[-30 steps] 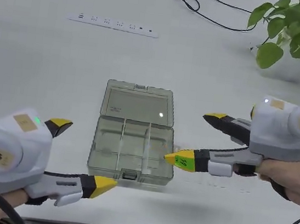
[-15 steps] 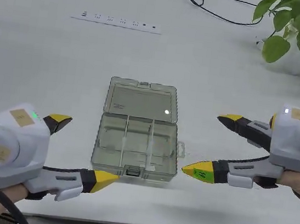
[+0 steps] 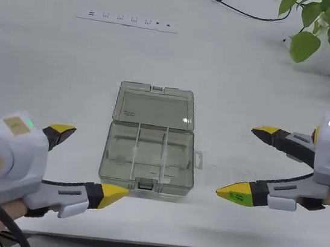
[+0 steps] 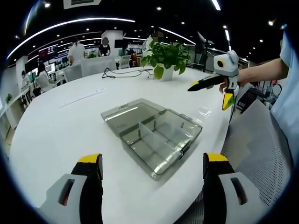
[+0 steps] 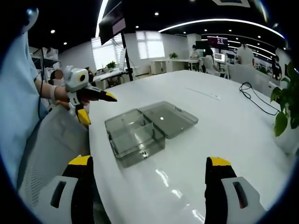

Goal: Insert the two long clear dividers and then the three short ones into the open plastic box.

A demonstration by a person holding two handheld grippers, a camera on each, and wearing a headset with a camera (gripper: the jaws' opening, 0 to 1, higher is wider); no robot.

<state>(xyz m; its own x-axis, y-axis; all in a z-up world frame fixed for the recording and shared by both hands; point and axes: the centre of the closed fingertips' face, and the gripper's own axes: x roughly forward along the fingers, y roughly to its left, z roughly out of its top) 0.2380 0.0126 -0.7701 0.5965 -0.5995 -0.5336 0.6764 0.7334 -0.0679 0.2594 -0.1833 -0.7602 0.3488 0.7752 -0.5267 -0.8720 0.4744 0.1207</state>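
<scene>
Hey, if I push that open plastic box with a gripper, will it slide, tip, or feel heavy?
Probably slides rather than tips: the box sits low and flat on the glossy table. Likely light: thin see-through walls, thin dividers inside. The open lid lies flat behind, so lifting one edge may let it flop.

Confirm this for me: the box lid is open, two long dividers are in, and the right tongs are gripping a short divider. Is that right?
Not quite. The right tongs are open and hold nothing, as the right gripper view shows. The rest stands: the box has its lid open and two long dividers stand in it.
</scene>
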